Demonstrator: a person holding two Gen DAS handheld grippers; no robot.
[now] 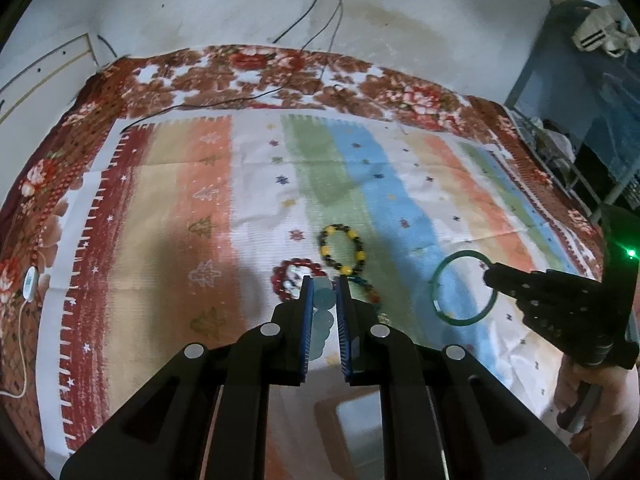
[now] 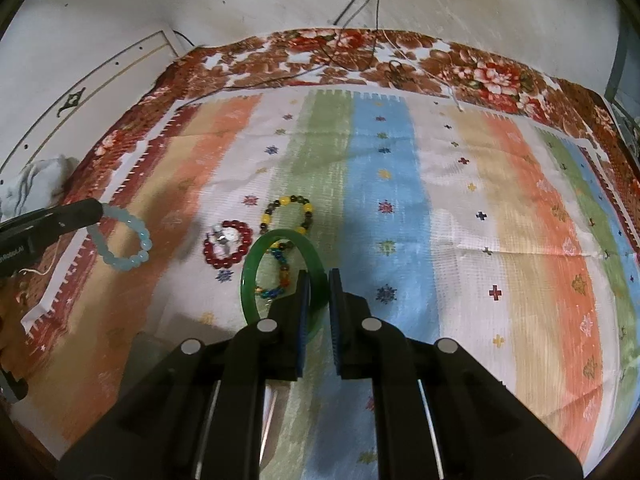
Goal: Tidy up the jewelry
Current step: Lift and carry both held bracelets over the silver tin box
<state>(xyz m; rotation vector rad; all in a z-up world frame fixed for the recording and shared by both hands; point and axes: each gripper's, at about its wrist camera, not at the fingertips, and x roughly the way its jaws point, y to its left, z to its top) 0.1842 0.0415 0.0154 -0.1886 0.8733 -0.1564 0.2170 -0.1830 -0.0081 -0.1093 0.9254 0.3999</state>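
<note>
Right wrist view: right gripper (image 2: 318, 280) fingers clamp the green bangle (image 2: 250, 276), ring upright. Left gripper (image 1: 324, 286) fingers pinch the pale-blue bead bracelet (image 2: 124, 240), dangling above the striped cloth (image 2: 460, 200).

Striped cloth (image 2: 500, 208): right half of the right wrist frame lies bare, open for passage. Centre is obstructed by three bead bracelets lying close together: red bracelet (image 2: 228, 249), yellow-and-dark bracelet (image 2: 289, 216), multicoloured bracelet (image 2: 280, 274). Cables (image 1: 240, 98) cross the floral blanket (image 1: 248, 72) along the upper edge.
</note>
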